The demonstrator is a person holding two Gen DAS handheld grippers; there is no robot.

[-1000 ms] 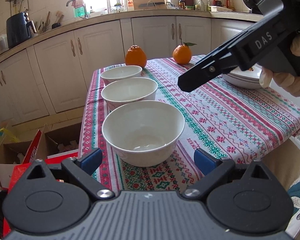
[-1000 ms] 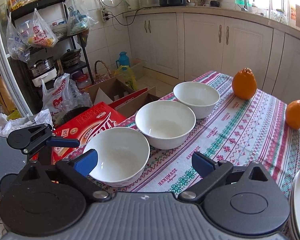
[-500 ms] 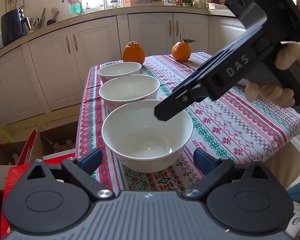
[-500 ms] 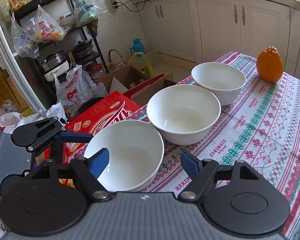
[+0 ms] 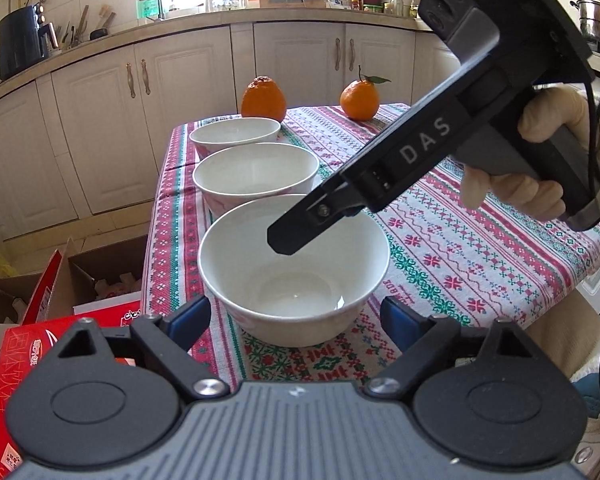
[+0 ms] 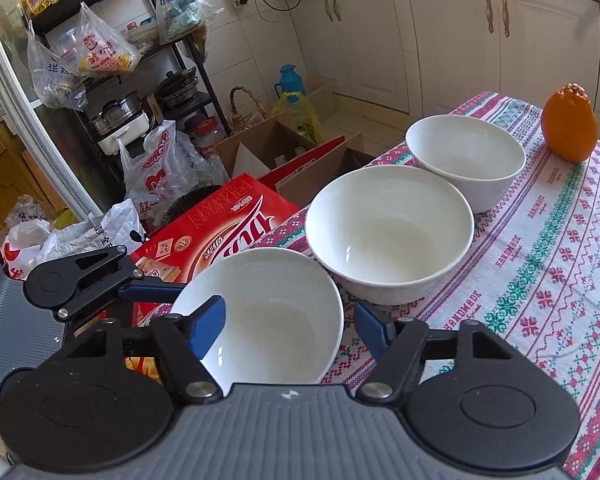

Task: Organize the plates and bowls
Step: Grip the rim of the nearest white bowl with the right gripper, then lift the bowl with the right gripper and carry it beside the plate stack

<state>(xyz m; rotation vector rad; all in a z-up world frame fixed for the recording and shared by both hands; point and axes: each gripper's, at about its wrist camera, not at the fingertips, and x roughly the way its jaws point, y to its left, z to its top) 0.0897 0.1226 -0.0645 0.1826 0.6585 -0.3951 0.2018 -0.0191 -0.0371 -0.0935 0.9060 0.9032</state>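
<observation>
Three white bowls stand in a row on the patterned tablecloth: the near bowl, the middle bowl and the far bowl. My left gripper is open, its blue fingers either side of the near bowl's front wall. My right gripper is open over the near bowl, its left finger inside and its right finger outside the rim. Seen in the left wrist view, the right gripper's fingertip hangs above the bowl's inside.
Two oranges sit at the table's far end. Beyond the table's left edge, cardboard boxes and a red carton lie on the floor. Bags and a shelf rack stand behind them.
My right gripper has swung left and down from beside the plates until it straddles the near bowl's rim. My left gripper has edged closer to that bowl.
</observation>
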